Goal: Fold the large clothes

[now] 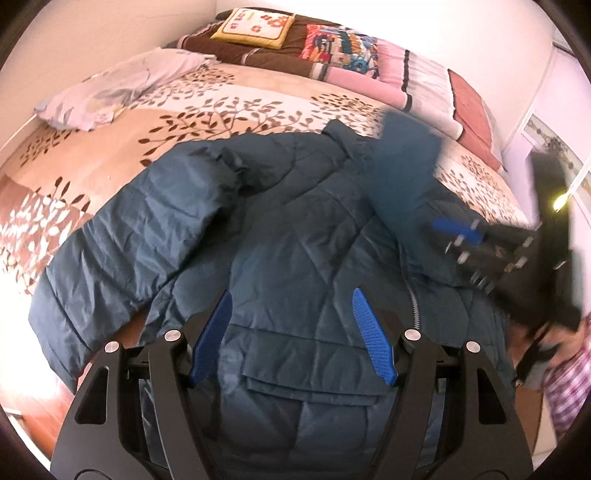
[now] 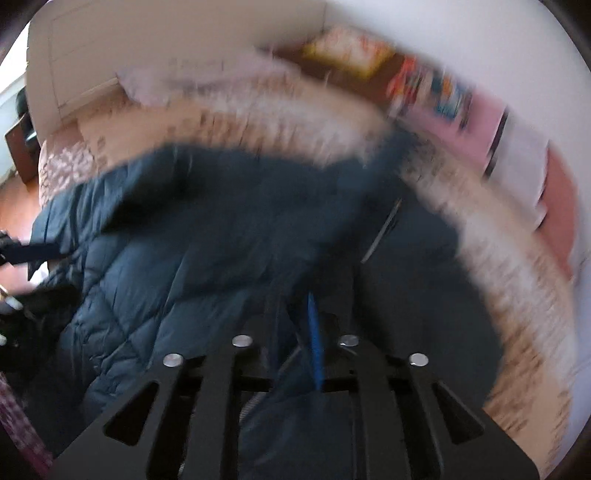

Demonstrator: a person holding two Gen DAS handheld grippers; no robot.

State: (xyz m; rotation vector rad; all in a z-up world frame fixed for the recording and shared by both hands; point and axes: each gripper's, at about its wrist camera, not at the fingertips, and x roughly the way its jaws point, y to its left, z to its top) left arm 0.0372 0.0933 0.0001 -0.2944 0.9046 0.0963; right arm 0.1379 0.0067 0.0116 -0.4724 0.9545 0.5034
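While the jacket [image 1: 280, 229] lies mostly spread on the bed [image 1: 110, 158], folding seems barely begun: the right claw [image 2: 314, 332], clenched on fabric, lifts a sleeve at two o'clock, and the left claw [image 1: 291, 332] hovers released.

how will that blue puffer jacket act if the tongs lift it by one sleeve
The jacket probably flops: the sleeve held by the right tongs bends limply. Its quilted padding suggests bulk without much weight. The shiny shell may slip.

bed [image 1: 258, 99]: leaf-print cover | pillows [image 1: 255, 27] at head | walls [image 1: 443, 29]: white | floor [image 1: 37, 398]: reddish wood
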